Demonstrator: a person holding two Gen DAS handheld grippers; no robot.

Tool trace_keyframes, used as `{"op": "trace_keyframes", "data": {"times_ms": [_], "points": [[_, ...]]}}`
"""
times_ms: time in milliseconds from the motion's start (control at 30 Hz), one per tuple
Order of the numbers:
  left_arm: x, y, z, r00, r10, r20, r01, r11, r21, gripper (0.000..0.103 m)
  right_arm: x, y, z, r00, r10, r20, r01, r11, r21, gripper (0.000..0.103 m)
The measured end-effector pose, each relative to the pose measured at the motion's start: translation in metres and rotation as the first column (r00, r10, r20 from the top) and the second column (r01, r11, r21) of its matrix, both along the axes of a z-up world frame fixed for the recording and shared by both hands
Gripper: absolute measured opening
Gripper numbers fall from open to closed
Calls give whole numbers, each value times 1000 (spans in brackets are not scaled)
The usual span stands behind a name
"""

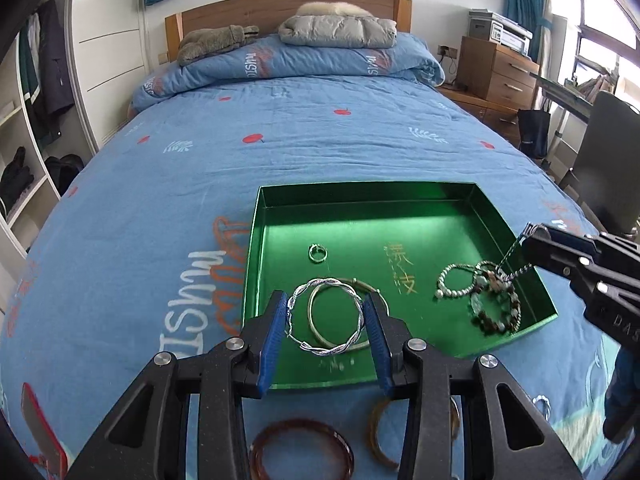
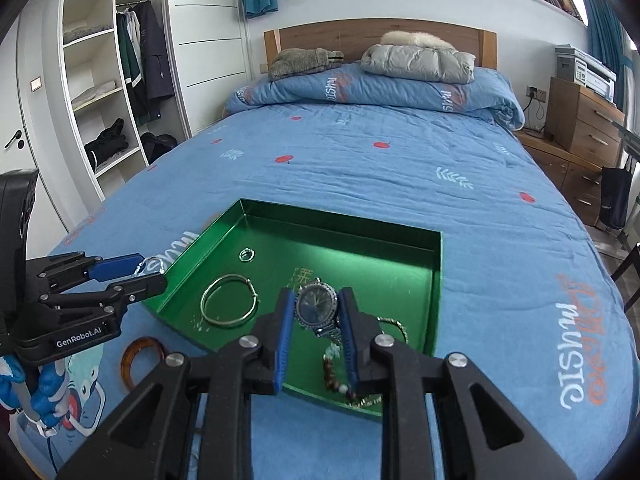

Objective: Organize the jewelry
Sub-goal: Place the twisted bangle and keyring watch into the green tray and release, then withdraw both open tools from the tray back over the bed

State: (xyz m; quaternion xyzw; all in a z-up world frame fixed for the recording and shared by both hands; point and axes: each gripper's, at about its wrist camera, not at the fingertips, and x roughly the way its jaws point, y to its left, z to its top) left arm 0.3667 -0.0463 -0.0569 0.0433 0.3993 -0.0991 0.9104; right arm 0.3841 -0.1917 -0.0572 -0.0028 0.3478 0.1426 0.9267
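A green tray lies on the blue bed; it also shows in the right wrist view. My left gripper is shut on a twisted silver bangle, held over the tray's near left part. My right gripper is shut on a silver wristwatch above the tray's near right corner; its band hangs down. In the tray lie a small ring, a plain silver bangle, a pearl bracelet and a dark bead bracelet.
Two amber bangles lie on the bed in front of the tray. A red-edged phone lies at the near left. Folded quilt and jackets sit at the headboard. Wardrobe shelves stand left, a wooden dresser right.
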Motion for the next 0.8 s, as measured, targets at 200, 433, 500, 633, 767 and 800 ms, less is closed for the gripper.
{"op": "trace_keyframes", "data": {"times_ms": [200,433,500,633,767,800], "points": [[65,-16,-24,997,43,-71,-39,998,53,39,55,3,-47,992,-17,-124,15,1000,-14,21],[97,-8,-61,980,108,-166,-86,987,135,40,78,-16,-76,972,-99,-214,83,993,-83,21],[97,-6,-64,980,110,-163,-90,987,131,40,78,-19,-76,971,-107,-211,88,991,-96,21],[95,-2,-66,979,118,-169,-100,989,112,40,73,-23,-75,970,-126,-207,108,990,-95,23],[89,2,-61,981,111,-158,-99,992,81,43,62,-31,-64,975,-129,-180,119,991,-66,35],[86,3,-57,982,108,-152,-98,993,71,48,59,-32,-59,977,-131,-170,122,991,-64,35]]}}
